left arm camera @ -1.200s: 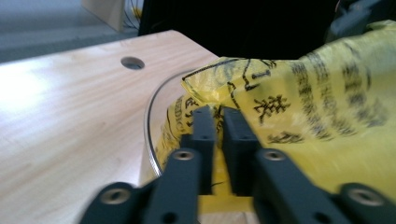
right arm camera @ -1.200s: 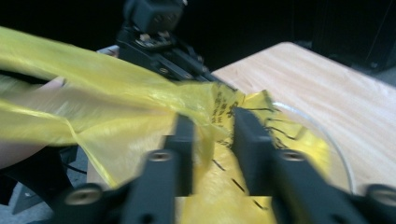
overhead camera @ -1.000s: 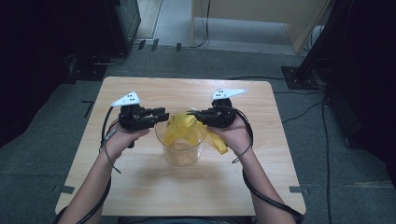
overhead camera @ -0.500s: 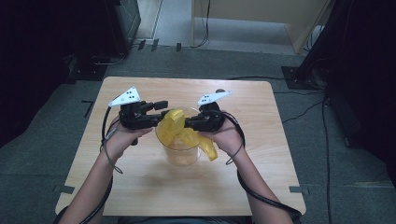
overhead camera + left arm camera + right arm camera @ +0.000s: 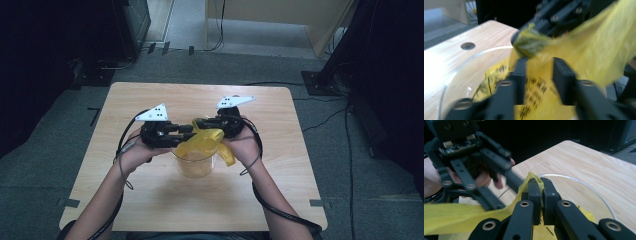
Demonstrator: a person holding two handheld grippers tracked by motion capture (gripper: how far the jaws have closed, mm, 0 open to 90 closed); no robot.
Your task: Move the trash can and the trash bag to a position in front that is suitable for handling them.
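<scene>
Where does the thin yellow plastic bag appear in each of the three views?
High view: the thin yellow plastic bag sits at centre, over the clear round container.
Left gripper view: it spreads across centre and right.
Right gripper view: it is pinched at centre and trails to lower left.
Shared landmark: the clear container's rim.

The yellow plastic bag [image 5: 541,97] carries black print, seen between the jaws of the left gripper [image 5: 539,72] in its own view, but the letters are too blurred to read. No other text, label or number is readable.
</scene>
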